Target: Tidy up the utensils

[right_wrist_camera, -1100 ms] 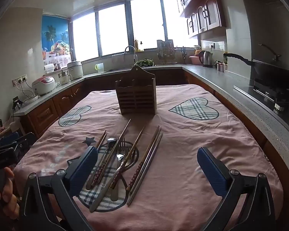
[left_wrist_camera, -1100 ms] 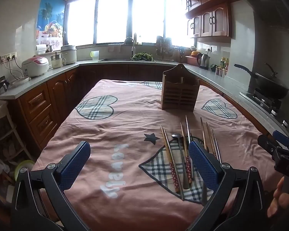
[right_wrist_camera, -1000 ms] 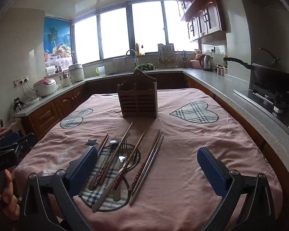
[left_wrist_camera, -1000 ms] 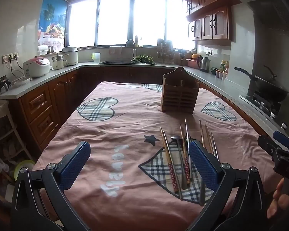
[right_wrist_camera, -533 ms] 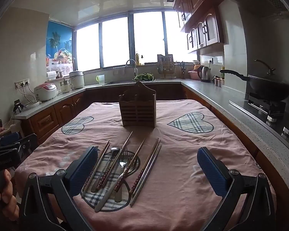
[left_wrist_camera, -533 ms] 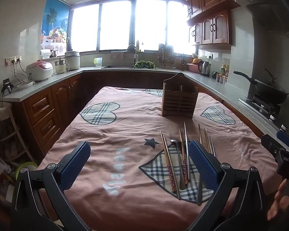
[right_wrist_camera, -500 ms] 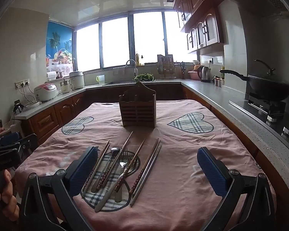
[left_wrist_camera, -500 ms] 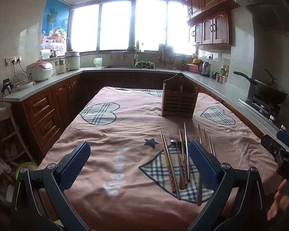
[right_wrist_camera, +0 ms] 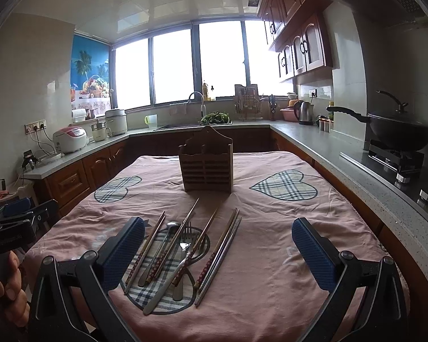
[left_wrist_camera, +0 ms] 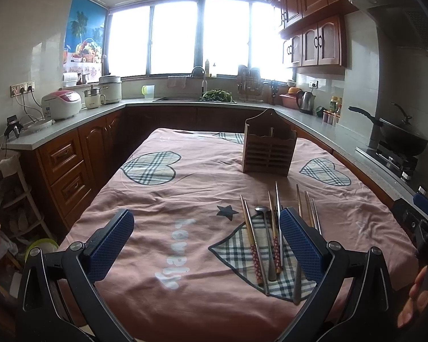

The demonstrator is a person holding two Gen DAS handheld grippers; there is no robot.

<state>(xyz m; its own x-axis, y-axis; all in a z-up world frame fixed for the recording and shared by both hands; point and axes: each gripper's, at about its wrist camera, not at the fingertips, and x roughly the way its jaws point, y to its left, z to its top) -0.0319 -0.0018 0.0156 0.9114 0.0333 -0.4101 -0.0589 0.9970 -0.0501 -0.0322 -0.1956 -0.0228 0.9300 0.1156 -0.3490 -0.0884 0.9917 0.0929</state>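
- Utensils point(right_wrist_camera: 182, 253): a loose row of patterned-handle chopsticks point(right_wrist_camera: 171, 245), a spoon point(left_wrist_camera: 266, 242), a fork point(right_wrist_camera: 184, 252), a knife point(right_wrist_camera: 168, 287) and a bundle of metal chopsticks point(right_wrist_camera: 221, 253), lying flat on the plaid patch of the pink cloth point(right_wrist_camera: 271, 299) at the near end of the desk
- Long axis: each piece runs near-to-far across the desk, handles toward me, tips, bowl and tines pointing at the holder; in the right view the row fans slightly rightward, while the knife and fork lie partly crossed under the chopsticks
- Holder point(right_wrist_camera: 206, 168): wooden slatted utensil rack, upright, well apart from the row on its far side; I see nothing standing in its compartments
- Change over the last second: both views have tilted up and drawn back a little, so the row sits lower and smaller in frame; no piece has shifted, and the holder stands where it stood
- Meaning for the task: I judge nothing sorted yet; I am lining up, with the first pick to come
- Left tool point(left_wrist_camera: 208, 242): jaws wide open, empty, raised above the cloth, its right pad overlapping the row in view
- Right tool point(right_wrist_camera: 219, 253): jaws wide open, empty, above the near edge, framing the metal bundle
- Surround: counter point(right_wrist_camera: 328, 148), wok point(right_wrist_camera: 396, 134) on the stove, sink under the window
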